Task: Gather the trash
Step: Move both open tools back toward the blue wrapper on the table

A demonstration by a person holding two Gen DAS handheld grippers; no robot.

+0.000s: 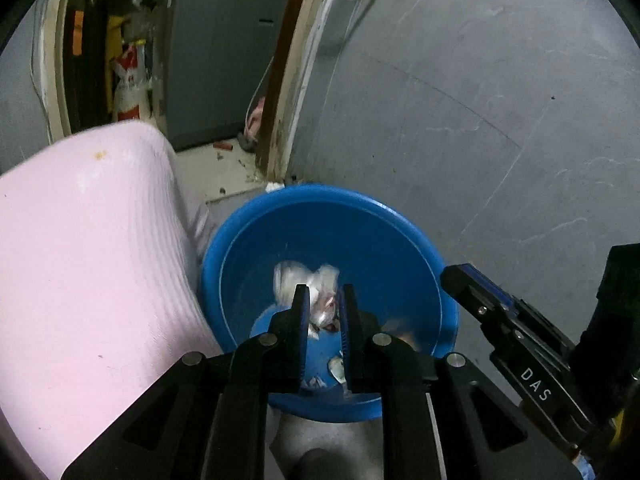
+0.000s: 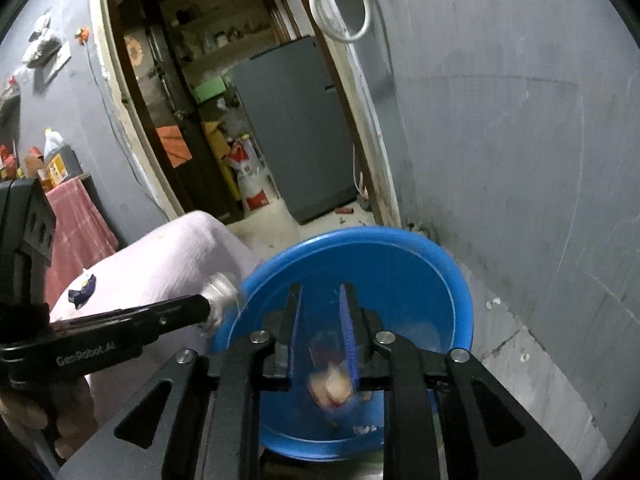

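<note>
A blue plastic basin (image 1: pixel 320 194) (image 2: pixel 360 234) stands on the floor against the grey wall. My left gripper (image 1: pixel 324 290) hangs over it, shut on a crumpled silvery-white wrapper (image 1: pixel 292 280). In the right wrist view the left gripper (image 2: pixel 208 308) holds that wrapper (image 2: pixel 218 294) at the basin's left rim. My right gripper (image 2: pixel 320 290) is open above the basin. A blurred pink and red scrap (image 2: pixel 332 386) is loose between its fingers, not pressed by the pads. The right gripper (image 1: pixel 464 276) reaches in from the right. Small scraps (image 1: pixel 336 368) lie on the basin floor.
A pink padded cover (image 1: pixel 80 260) (image 2: pixel 176 256) bulges right beside the basin's left side, with a dark blue scrap (image 2: pixel 82 286) lying on it. Behind is a doorway with a grey fridge (image 2: pixel 296 140). The grey wall (image 1: pixel 480 120) closes the right side. A hand (image 2: pixel 24 412) grips the left tool.
</note>
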